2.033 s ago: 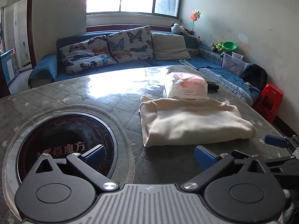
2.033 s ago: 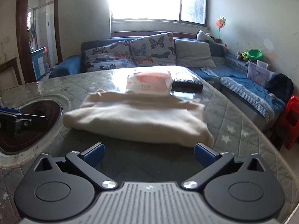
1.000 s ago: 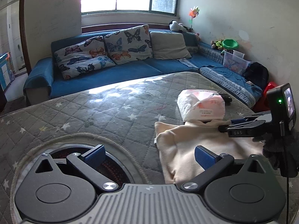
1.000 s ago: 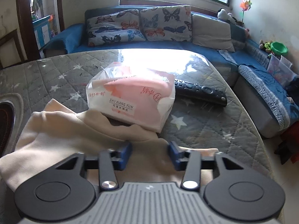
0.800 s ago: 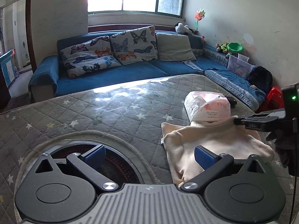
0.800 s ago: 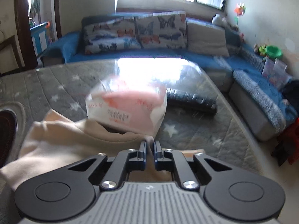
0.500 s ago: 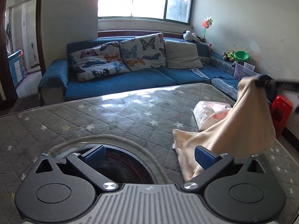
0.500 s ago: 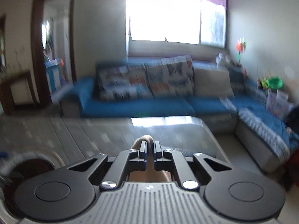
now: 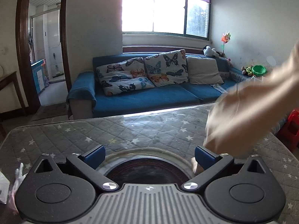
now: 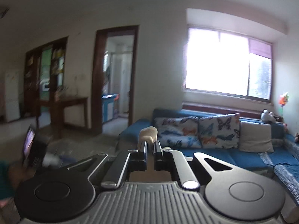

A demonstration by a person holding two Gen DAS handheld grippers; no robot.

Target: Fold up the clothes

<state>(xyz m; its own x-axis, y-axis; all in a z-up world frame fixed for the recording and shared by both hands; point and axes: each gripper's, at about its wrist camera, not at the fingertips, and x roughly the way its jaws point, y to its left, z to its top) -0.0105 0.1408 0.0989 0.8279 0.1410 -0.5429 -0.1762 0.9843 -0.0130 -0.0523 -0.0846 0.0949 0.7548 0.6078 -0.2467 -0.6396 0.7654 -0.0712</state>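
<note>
My right claw (image 10: 151,145) is clamped on a fold of the cream sweater (image 10: 148,132), which pokes up between the pinched tips, raised high with the room's doorway and window behind it. In my left wrist view the sweater (image 9: 248,115) hangs blurred in the air at the right, sloping down from the upper right edge, its lower end over the gray star-quilted table cover (image 9: 142,128). My left claw (image 9: 148,155) stands wide apart and holds nothing, above the round black cooktop (image 9: 147,171) set in the table. The blue sofa (image 9: 149,97) with butterfly cushions (image 9: 143,72) lies far behind.
</note>
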